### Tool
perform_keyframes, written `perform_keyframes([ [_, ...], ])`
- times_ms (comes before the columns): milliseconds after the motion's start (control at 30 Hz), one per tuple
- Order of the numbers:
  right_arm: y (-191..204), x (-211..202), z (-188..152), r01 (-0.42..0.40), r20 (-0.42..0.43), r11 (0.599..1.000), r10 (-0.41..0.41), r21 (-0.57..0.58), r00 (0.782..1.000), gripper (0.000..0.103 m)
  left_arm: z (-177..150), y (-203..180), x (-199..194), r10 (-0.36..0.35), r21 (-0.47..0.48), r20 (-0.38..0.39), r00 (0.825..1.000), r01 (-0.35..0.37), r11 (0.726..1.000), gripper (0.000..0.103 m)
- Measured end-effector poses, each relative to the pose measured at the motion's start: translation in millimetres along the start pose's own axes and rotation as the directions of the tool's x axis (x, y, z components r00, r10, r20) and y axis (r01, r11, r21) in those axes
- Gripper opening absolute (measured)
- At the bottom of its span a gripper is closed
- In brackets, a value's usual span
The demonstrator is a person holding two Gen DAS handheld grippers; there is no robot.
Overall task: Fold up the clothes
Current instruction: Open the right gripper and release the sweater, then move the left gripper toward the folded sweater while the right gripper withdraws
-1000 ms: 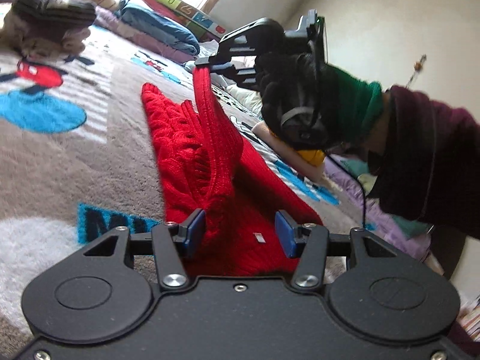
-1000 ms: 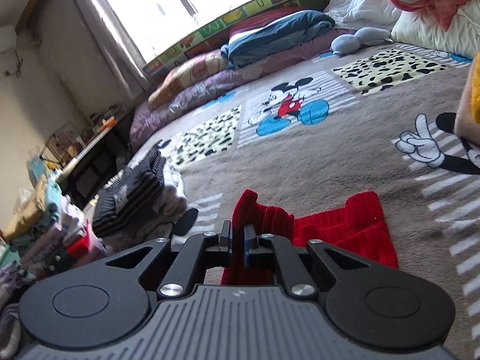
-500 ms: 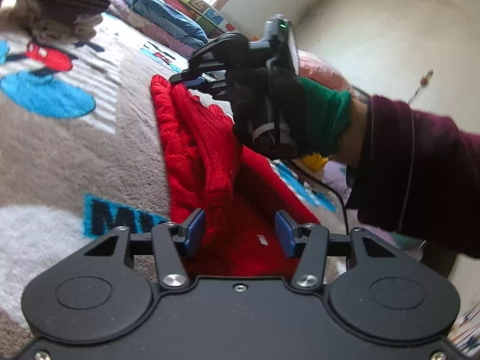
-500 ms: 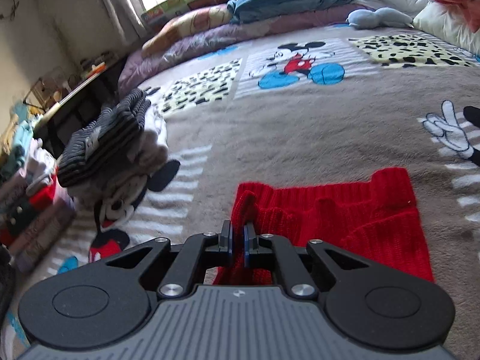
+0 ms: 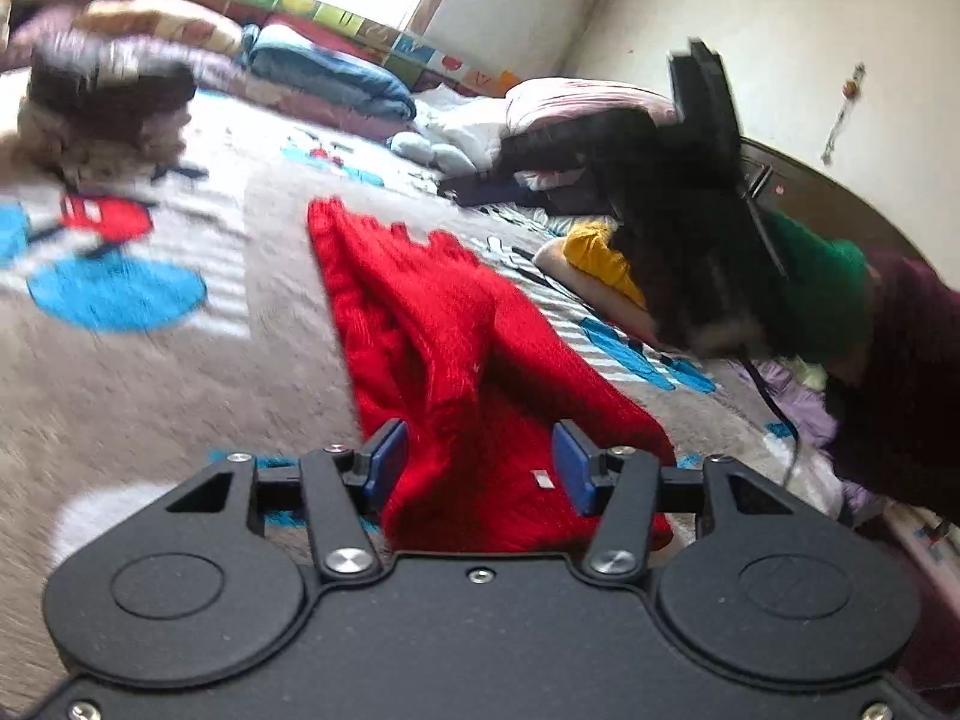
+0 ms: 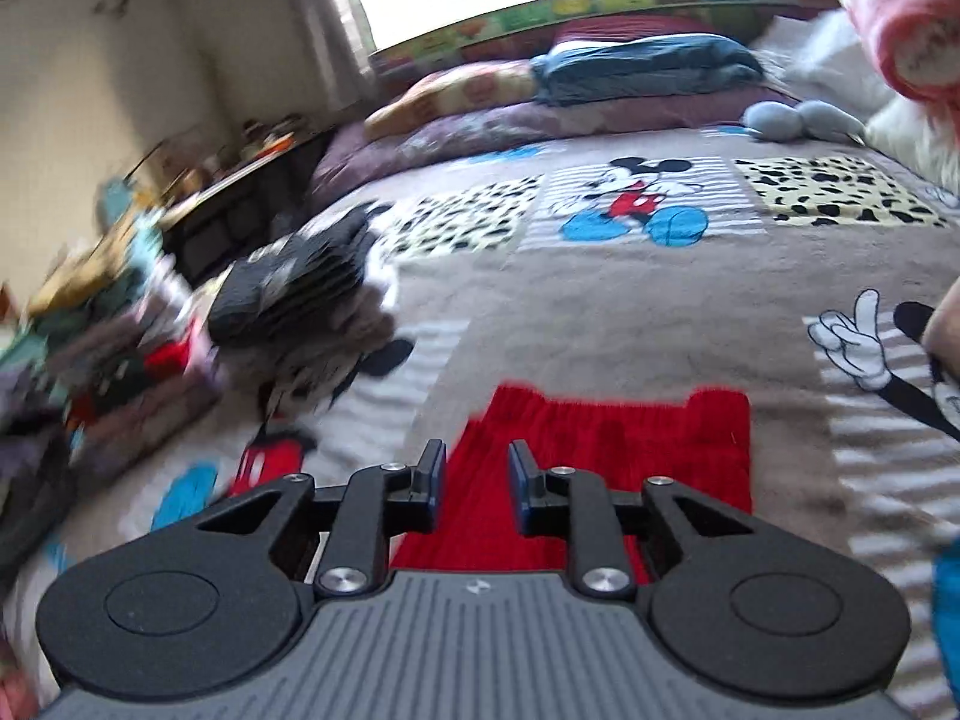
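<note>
Left wrist view: red knit sweater [image 5: 456, 354] lies folded lengthwise on cartoon-print blanket [image 5: 180, 360] on bed. Left gripper [image 5: 477, 465] half open over near hem, pads clear of fabric. Right gripper [image 6: 477, 480] opening above sweater, nothing held.

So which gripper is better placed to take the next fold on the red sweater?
Probably left: the left gripper has the red sweater between its open pads at the near hem. The right gripper is opening with no cloth between its pads.
</note>
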State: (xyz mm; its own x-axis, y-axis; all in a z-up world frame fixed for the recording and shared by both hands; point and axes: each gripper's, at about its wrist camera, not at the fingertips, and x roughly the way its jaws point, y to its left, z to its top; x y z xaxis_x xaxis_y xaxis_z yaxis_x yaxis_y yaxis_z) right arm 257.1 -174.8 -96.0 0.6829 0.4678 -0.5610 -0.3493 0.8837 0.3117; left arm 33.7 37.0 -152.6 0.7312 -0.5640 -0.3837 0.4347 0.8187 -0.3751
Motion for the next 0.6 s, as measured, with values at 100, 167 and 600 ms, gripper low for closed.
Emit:
perform_keyframes([
  [100,12,-21,-25,-0.023,-0.023,0.996,0.021,-0.083,1.0,0.025,8,-19,-7,0.002,0.112,0.017,1.0,-0.003,0.994,0.052],
  [167,20,-29,-41,-0.041,-0.041,0.99,0.036,-0.138,0.999,0.025,13,-33,-4,0.002,0.194,0.014,1.0,-0.005,0.981,0.052],
  [600,9,-2,-63,-0.061,-0.083,0.989,0.05,-0.134,0.995,0.023,17,-23,71,0.122,0.412,-0.197,0.973,-0.031,0.911,0.055],
])
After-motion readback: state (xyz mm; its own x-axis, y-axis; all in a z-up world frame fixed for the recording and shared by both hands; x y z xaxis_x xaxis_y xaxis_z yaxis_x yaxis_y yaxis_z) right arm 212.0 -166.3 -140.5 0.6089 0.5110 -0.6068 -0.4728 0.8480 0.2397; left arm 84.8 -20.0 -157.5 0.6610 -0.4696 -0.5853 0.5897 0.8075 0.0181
